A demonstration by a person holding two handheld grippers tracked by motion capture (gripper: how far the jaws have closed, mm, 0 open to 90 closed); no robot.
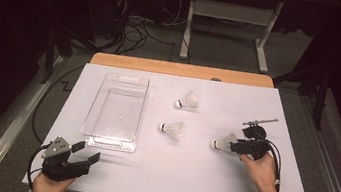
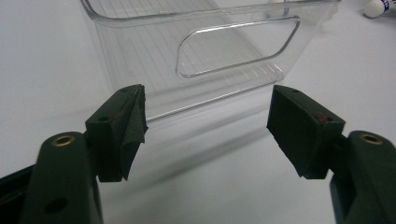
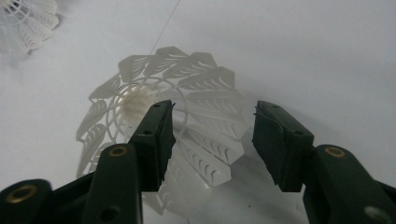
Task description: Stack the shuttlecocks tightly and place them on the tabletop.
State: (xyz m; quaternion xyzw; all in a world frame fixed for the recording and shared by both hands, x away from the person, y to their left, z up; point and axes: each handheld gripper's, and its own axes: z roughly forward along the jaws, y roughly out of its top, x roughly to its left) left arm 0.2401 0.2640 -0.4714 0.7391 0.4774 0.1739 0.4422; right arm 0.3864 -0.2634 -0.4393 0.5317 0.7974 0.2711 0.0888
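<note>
Three white shuttlecocks lie on the white table cover (image 1: 182, 178). My right gripper (image 1: 233, 146) is open at the nearest shuttlecock (image 1: 223, 142), whose cork points left. In the right gripper view the right gripper (image 3: 215, 114) has its jaws apart at the feathered skirt (image 3: 205, 93), part of the rim between them and not pinched. The other two shuttlecocks (image 1: 188, 101) (image 1: 172, 128) lie in the middle. My left gripper (image 1: 87, 151) is open near the front left corner. In the left gripper view the left gripper (image 2: 208, 100) faces the near end wall of a clear plastic bin (image 2: 233, 51) with nothing between its jaws.
The clear bin (image 1: 126, 76) lies lengthwise left of centre with nothing inside. A second shuttlecock (image 3: 28, 18) shows at the top left of the right gripper view. A cork tip (image 2: 378, 7) shows past the bin. Cables and table legs (image 1: 187, 27) stand on the floor beyond the table.
</note>
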